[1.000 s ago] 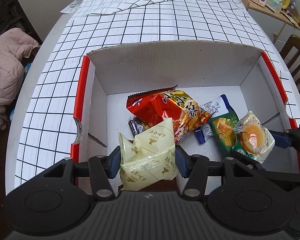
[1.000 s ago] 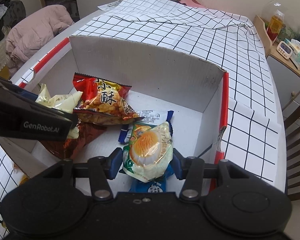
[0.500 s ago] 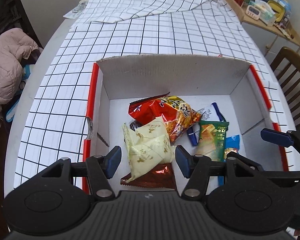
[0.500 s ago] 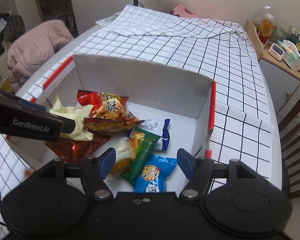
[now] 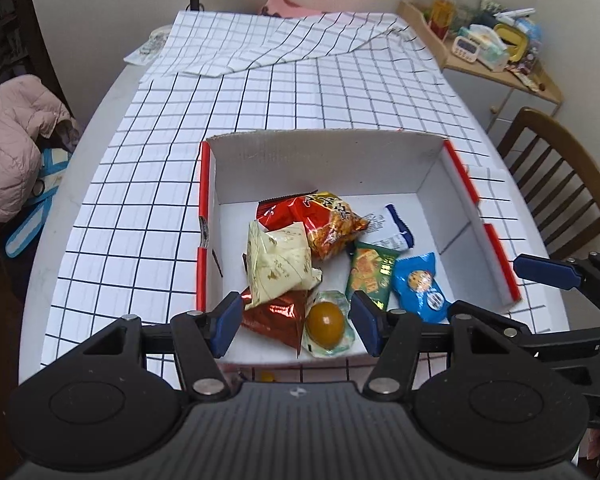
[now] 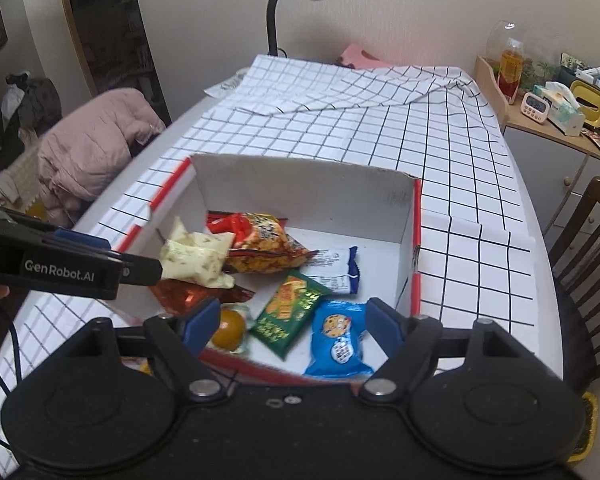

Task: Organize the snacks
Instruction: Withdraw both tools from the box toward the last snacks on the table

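A white cardboard box (image 5: 324, 152) with red edges holds several snacks. In it lie a cream packet (image 5: 280, 264), a red-orange bag (image 5: 324, 220), a green packet (image 5: 370, 272), a blue cookie packet (image 5: 420, 286) and a yolk pastry packet (image 5: 326, 324). My left gripper (image 5: 296, 326) hangs open above the box's near edge, gripping nothing. My right gripper (image 6: 292, 320) is above the near right part of the box (image 6: 300, 184). Its jaws are opening, with nothing pressed between them; the green packet (image 6: 288, 312) and cookie packet (image 6: 340, 336) lie far below.
The checked tablecloth (image 5: 300, 96) covers the table, with a folded part at the far end. A wooden chair (image 5: 560, 176) stands at the right. A pink jacket (image 5: 12, 140) lies left of the table, and a cluttered side shelf (image 5: 492, 48) is at the far right.
The left gripper let go of the cream packet and the right let go of the yolk pastry packet. Both packets now lie in the box. Both grippers rose and drew back.
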`<state>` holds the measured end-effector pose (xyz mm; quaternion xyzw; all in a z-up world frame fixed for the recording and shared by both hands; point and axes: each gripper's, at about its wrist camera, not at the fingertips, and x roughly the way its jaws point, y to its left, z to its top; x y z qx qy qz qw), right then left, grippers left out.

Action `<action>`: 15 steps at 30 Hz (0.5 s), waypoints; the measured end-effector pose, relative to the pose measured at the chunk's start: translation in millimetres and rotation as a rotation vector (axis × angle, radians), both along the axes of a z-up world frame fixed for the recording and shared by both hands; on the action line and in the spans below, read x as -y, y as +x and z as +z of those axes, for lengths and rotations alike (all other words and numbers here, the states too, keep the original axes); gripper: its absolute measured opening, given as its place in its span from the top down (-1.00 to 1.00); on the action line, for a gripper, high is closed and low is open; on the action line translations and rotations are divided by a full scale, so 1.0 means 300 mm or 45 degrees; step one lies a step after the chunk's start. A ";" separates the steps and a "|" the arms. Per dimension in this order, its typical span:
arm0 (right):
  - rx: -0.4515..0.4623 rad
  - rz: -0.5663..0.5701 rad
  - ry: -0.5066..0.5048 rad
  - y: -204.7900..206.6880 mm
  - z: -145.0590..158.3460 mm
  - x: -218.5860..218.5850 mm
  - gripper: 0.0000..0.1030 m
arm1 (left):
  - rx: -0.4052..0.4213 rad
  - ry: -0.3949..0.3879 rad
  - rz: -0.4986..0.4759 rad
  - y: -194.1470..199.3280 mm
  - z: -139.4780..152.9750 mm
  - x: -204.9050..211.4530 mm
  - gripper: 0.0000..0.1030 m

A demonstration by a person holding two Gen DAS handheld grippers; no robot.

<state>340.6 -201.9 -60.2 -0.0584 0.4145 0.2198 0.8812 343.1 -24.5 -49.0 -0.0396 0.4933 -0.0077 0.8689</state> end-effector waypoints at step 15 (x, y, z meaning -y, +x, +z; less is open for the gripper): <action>0.073 0.030 0.075 -0.256 0.090 -0.057 -0.83 | 0.100 -0.032 -0.102 -0.252 0.094 -0.039 -0.27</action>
